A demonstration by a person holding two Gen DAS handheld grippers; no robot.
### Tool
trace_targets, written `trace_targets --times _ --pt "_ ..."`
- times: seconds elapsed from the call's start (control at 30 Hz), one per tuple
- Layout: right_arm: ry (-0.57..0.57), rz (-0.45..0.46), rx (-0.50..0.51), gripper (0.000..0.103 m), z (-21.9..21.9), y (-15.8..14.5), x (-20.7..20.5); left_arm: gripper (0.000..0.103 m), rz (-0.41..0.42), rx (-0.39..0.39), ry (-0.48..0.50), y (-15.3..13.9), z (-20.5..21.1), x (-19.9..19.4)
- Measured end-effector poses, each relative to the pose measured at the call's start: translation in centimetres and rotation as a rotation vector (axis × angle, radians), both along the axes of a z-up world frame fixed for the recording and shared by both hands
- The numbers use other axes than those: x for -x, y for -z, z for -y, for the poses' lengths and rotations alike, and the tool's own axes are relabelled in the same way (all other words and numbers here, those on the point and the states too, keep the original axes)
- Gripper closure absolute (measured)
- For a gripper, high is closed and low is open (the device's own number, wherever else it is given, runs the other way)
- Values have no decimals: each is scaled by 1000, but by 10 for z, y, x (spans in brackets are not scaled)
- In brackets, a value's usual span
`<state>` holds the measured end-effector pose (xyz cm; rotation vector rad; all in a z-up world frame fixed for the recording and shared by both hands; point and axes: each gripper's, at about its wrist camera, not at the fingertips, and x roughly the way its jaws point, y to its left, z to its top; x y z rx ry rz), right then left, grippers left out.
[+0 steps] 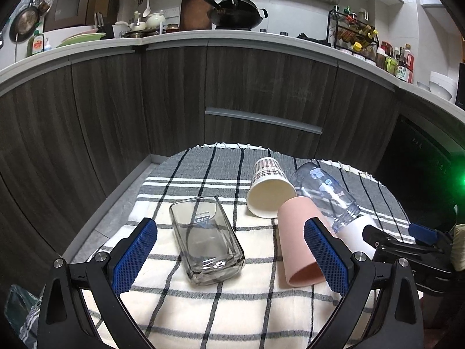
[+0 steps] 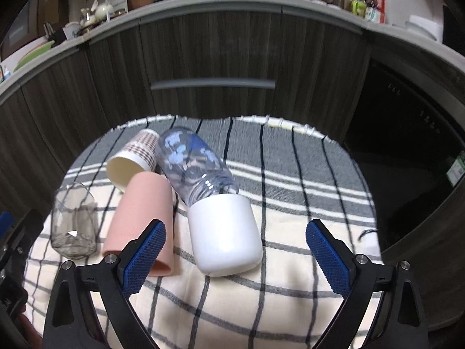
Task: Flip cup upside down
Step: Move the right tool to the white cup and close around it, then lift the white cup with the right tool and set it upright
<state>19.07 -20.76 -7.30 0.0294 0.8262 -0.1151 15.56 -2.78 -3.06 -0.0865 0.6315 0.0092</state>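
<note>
While hovering over checked cloth (image 1: 203, 305), left gripper (image 1: 231, 251) jaws spread wide, gripping nothing. Between its blue pads (image 1: 132, 256): glass (image 1: 206, 240) on its side, mouth pointing away, base toward camera. Right of it: pink cup (image 1: 296, 242) on its side, open end toward camera, partly behind the right pad. Behind those: paper cup (image 1: 270, 190) on its side, mouth facing camera, touching pink cup's far end. Clear bottle (image 1: 325, 195) on its side right of paper cup, neck pointing at white cup (image 1: 356, 232), mostly hidden. Right gripper (image 1: 392, 237) visible at right edge, near white cup. From right wrist: right gripper (image 2: 235, 257) jaws also released, empty. White cup (image 2: 226, 232) on its side between the pads (image 2: 144, 257), touching neither, closed end toward camera. Bottle (image 2: 194, 164) neck touching its far rim. Pink cup (image 2: 142, 218) just left of white cup, partly behind left pad. Paper cup (image 2: 132, 160) behind pink cup. Glass (image 2: 74, 222) far left. All five lying down on cloth (image 2: 290, 290); cabinets (image 2: 218, 46) behind.
</note>
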Motion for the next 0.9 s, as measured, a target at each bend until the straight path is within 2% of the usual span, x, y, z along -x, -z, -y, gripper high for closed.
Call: trace_targets --times 0.37,0.47,0.5,0.9 --pt "-15 -126 -39 19 1 38 -32 0 -59 23 -5 20 -4 -22" --pt "-26 -150 -47 28 -1 44 -37 0 -64 29 -6 22 -5 -22" --pt "-28 -153 -52 31 -1 45 -37 0 -64 30 -7 22 -6 -23" --pt "-27 -121 -52 32 -6 29 -21 0 -51 52 5 11 -9 -14"
